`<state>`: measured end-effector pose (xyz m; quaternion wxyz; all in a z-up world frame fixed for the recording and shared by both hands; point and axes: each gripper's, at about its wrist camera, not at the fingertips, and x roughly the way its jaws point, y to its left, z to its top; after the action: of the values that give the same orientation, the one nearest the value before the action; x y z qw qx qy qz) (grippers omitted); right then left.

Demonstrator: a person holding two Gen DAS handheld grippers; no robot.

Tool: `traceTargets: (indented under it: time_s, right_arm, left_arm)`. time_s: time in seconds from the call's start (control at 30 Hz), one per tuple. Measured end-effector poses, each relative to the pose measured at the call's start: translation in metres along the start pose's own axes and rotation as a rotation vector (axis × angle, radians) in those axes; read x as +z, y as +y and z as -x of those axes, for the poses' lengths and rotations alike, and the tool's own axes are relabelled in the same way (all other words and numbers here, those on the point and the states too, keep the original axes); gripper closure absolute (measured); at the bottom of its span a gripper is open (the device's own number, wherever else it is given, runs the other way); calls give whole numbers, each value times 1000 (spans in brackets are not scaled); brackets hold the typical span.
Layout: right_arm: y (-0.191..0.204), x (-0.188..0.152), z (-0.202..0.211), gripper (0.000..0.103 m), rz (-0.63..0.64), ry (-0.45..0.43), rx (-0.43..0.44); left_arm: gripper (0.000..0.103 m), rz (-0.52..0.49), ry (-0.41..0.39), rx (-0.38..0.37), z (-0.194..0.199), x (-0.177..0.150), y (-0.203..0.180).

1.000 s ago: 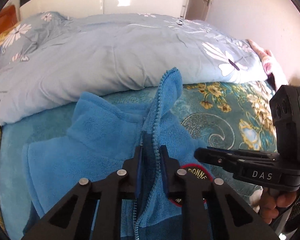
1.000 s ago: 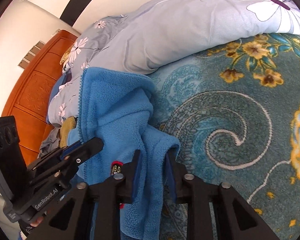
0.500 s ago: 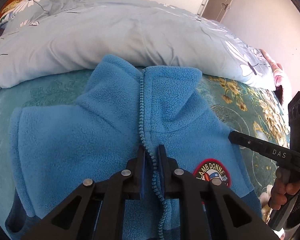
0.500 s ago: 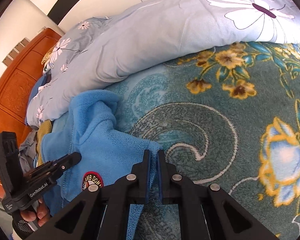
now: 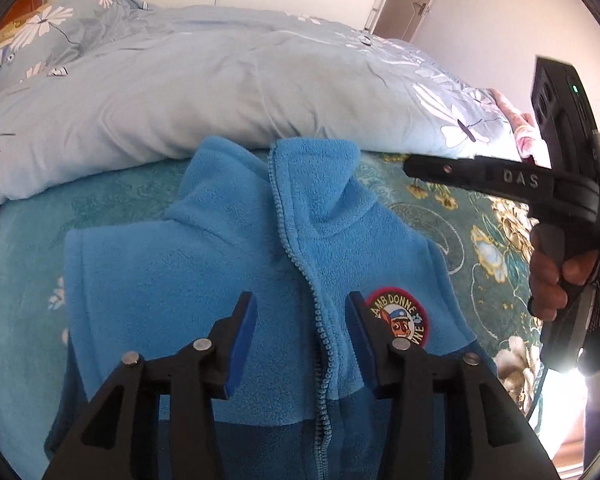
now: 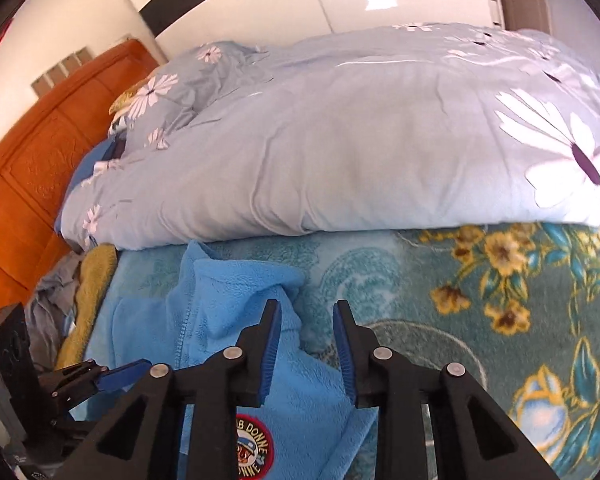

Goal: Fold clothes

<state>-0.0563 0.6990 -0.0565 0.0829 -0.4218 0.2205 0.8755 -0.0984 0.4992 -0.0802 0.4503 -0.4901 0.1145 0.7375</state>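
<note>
Left wrist: blue fleece vest [image 5: 228, 264] flat, zipped.

A home bedroom is showing here; a pale blue floral duvet [image 6: 340, 152] is lying bunched on a bed (over a teal flowered blanket [image 6: 480, 300]); a carved orange wooden headboard [image 6: 32, 184] is standing against white walls; a door [image 5: 408, 0] is showing behind.

Nubby matt fleece vest [image 5: 228, 264], plush blanket [image 6: 440, 280], smooth cotton duvet [image 6: 340, 152].
</note>
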Motion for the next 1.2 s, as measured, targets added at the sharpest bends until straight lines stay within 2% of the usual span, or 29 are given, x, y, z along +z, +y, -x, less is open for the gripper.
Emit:
traceTargets:
  time_s: [0.13, 0.2, 0.27, 0.43, 0.53, 0.63, 0.67, 0.7, 0.8, 1.0, 1.13, 1.2]
  right_arm:
    - [13, 10, -36, 70, 136, 98, -90]
    - [13, 13, -50, 70, 167, 122, -100]
    - [13, 18, -59, 70, 176, 129, -72]
    - [21, 28, -73, 68, 236, 163, 29]
    - [31, 30, -81, 68, 308, 172, 22]
    - [31, 34, -87, 68, 295, 158, 28]
    - [30, 34, -89, 74, 282, 168, 40]
    - [29, 35, -91, 85, 268, 178, 54]
    - [32, 36, -92, 93, 271, 186, 72]
    - [28, 54, -80, 95, 243, 121, 31]
    - [27, 62, -81, 94, 255, 111, -85]
    - [25, 61, -80, 93, 239, 103, -88]
  left_arm:
    - [56, 24, 33, -30, -17, -11, 1]
    - [56, 9, 36, -28, -19, -17, 0]
    - [63, -13, 34, -19, -21, -20, -2]
    - [64, -32, 39, -41, -19, -21, 1]
    - [64, -34, 40, -52, -19, -21, 3]
    - [64, -38, 36, -54, -19, -24, 3]
    - [64, -38, 37, -55, -19, -24, 3]
    - [64, -37, 37, -58, -19, -24, 4]
    - [64, -35, 41, -65, -19, -23, 5]
    - [64, -18, 29, -80, -14, -21, 8]
    - [64, -9, 44, -67, -17, -21, 10]
    - [64, -1, 44, -72, -14, -22, 11]
